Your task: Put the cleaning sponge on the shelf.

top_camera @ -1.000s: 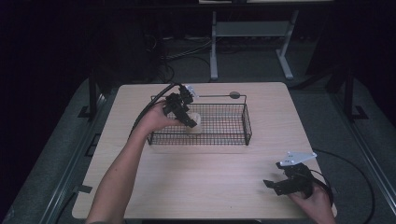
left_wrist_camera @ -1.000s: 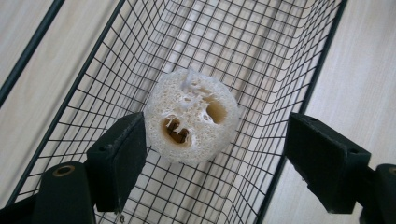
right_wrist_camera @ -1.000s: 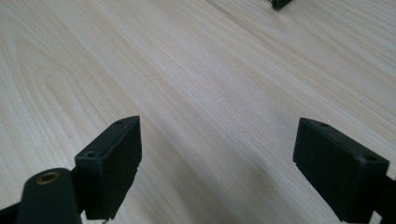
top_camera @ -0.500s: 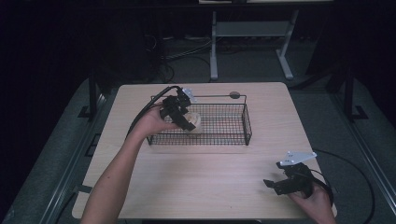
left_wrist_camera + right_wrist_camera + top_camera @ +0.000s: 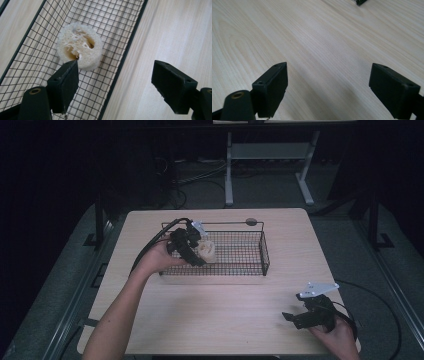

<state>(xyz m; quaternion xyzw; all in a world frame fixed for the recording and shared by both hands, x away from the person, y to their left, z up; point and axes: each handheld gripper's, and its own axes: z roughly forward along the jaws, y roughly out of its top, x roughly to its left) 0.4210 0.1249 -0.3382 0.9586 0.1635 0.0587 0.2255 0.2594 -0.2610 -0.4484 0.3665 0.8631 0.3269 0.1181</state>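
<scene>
Left gripper view shows loofah slice [image 5: 79,51] free of spread jaws.

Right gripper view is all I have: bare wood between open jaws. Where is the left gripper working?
Observer: In the high view, the left gripper is at the left end of a wire basket.
Operator: Is it holding anything?
Observer: No. In the left gripper view its jaws stand wide open, and a pale loofah slice sits inside the basket just past one jaw.
Operator: And where am I on the table?
Observer: Your right gripper is by the near right corner of the table, well apart from the basket.
</scene>
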